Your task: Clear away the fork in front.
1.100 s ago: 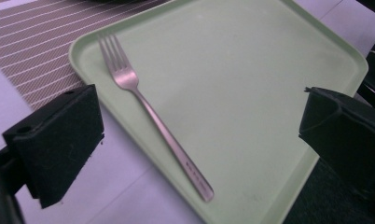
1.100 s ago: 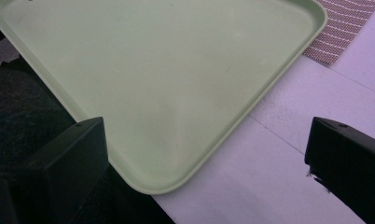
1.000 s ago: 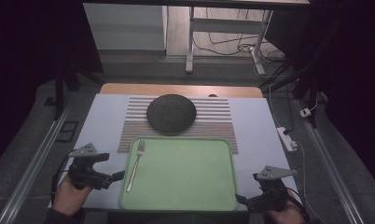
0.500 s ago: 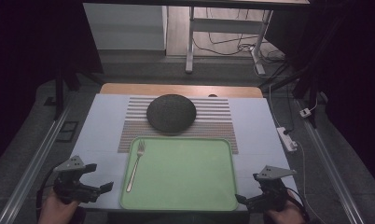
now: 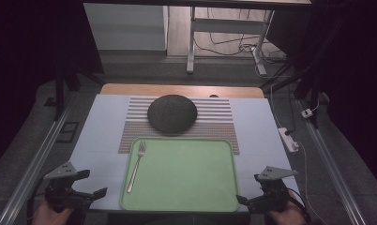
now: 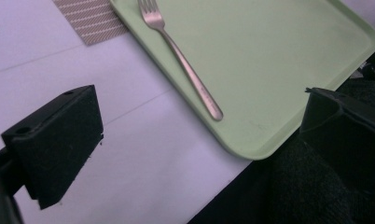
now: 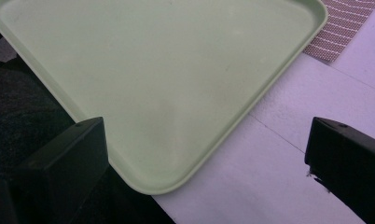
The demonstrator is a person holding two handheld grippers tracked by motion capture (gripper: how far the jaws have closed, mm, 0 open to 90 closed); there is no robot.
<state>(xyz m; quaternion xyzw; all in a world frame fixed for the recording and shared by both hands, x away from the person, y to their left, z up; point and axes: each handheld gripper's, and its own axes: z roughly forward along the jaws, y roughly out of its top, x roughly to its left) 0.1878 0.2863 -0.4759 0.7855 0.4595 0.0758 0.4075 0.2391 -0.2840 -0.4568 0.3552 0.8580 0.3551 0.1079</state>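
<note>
Two grippers sit at the near edge of the table (image 5: 102, 122), and I hold one in each hand. On my left, the left gripper (image 5: 86, 187) hangs over the near left corner, jaws spread wide with nothing between them, well clear of the fork. In the left gripper view the fork (image 6: 181, 58) lies along the left side of the green tray (image 6: 279, 51), tines pointing away from me, handle end near the tray's near rim. Behind the tray, a dark round bowl (image 5: 172, 114) rests upside down on a striped mat (image 5: 214, 123). Over at the near right corner, my right gripper (image 5: 252, 192) hovers just beside the tray, jaws also wide apart and empty.
</note>
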